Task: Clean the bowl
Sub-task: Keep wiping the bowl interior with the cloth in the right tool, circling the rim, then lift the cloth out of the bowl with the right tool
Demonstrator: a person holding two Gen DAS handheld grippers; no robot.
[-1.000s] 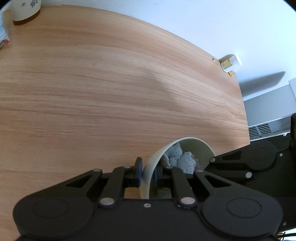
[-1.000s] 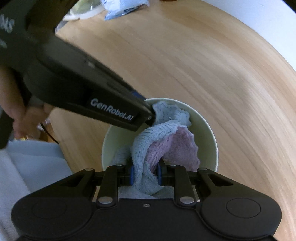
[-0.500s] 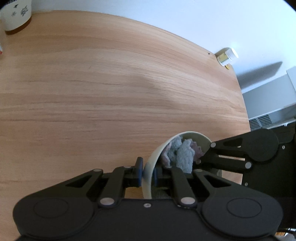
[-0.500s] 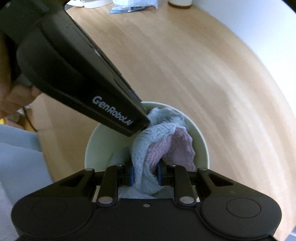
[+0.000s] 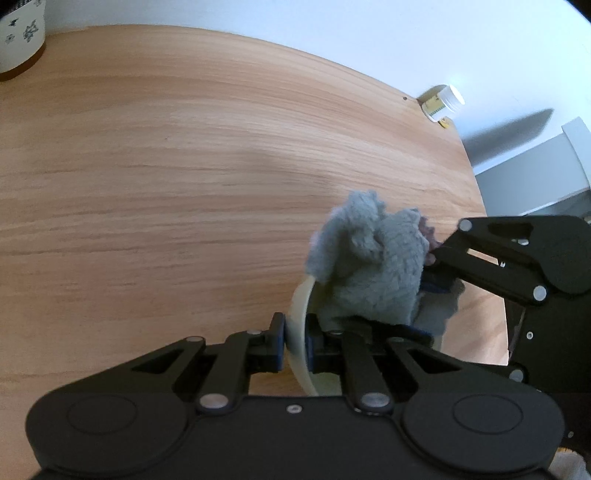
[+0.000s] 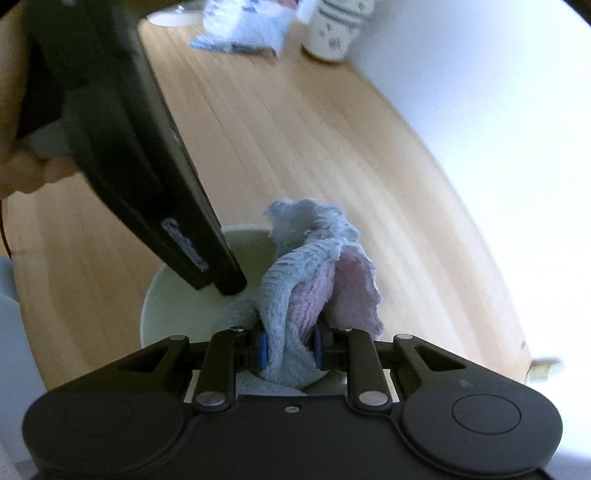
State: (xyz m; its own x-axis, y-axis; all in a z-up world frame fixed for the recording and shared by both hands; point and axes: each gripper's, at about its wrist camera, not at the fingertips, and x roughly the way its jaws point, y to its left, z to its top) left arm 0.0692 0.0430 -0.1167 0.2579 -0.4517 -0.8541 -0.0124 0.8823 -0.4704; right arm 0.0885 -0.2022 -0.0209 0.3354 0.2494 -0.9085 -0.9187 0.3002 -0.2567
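Observation:
A pale green bowl (image 5: pixel 297 325) is held by its rim in my left gripper (image 5: pixel 294 341), which is shut on it. The bowl also shows in the right wrist view (image 6: pixel 184 302), with the left gripper's body (image 6: pixel 155 192) reaching to its rim. My right gripper (image 6: pixel 290 349) is shut on a grey-blue and pink cloth (image 6: pixel 314 269). The cloth (image 5: pixel 369 266) stands above the bowl's rim, partly lifted out of the bowl. The right gripper (image 5: pixel 436 273) shows at the right in the left wrist view.
A round wooden table (image 5: pixel 184 184) lies under the bowl. A patterned white cup (image 5: pixel 20 37) stands at the back left, also seen in the right wrist view (image 6: pixel 334 33). A small white-capped jar (image 5: pixel 443 101) lies at the table's far edge. A blue packet (image 6: pixel 240 26) lies beside the cup.
The right gripper has lifted the cloth up from inside the bowl to above its rim. The left gripper has kept its hold on the rim while both views shifted.

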